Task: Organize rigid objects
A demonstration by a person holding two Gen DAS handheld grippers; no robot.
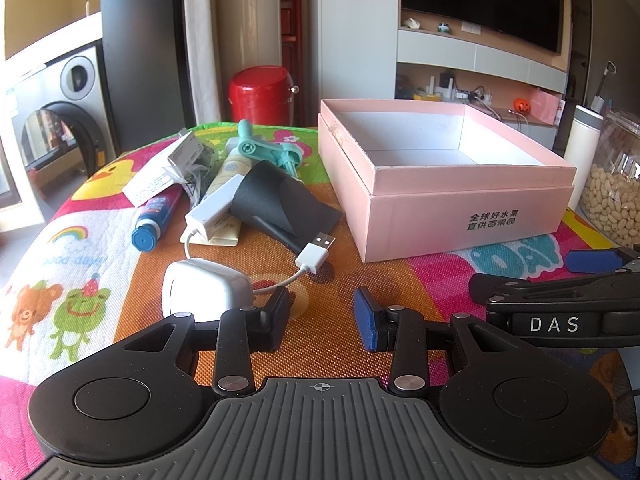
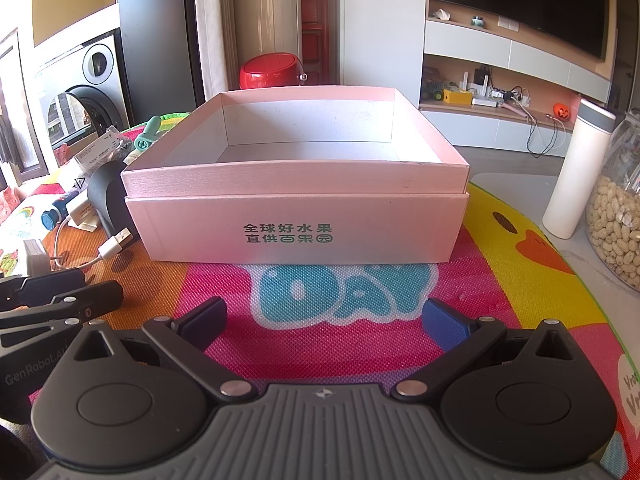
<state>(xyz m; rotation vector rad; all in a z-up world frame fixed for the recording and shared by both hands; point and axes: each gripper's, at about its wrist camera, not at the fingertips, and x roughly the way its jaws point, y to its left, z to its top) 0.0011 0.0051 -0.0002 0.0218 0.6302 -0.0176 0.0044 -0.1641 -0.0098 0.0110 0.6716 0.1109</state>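
- A bright cartoon mat [image 1: 328,344] covers the table.
- The pink box [image 2: 296,224] sits empty.
- The white charger [image 1: 202,290] looks hard and light; grab its sides.
- The left gripper [image 1: 322,318] and right gripper [image 2: 323,318] both gape, holding nothing.

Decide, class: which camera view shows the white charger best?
The left wrist view: the white charger lies whole and close, its cable running to the USB plug. The right wrist view shows it only small at the left edge.

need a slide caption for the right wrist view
Open right gripper faces the empty pink box on a colourful mat, clutter at left.
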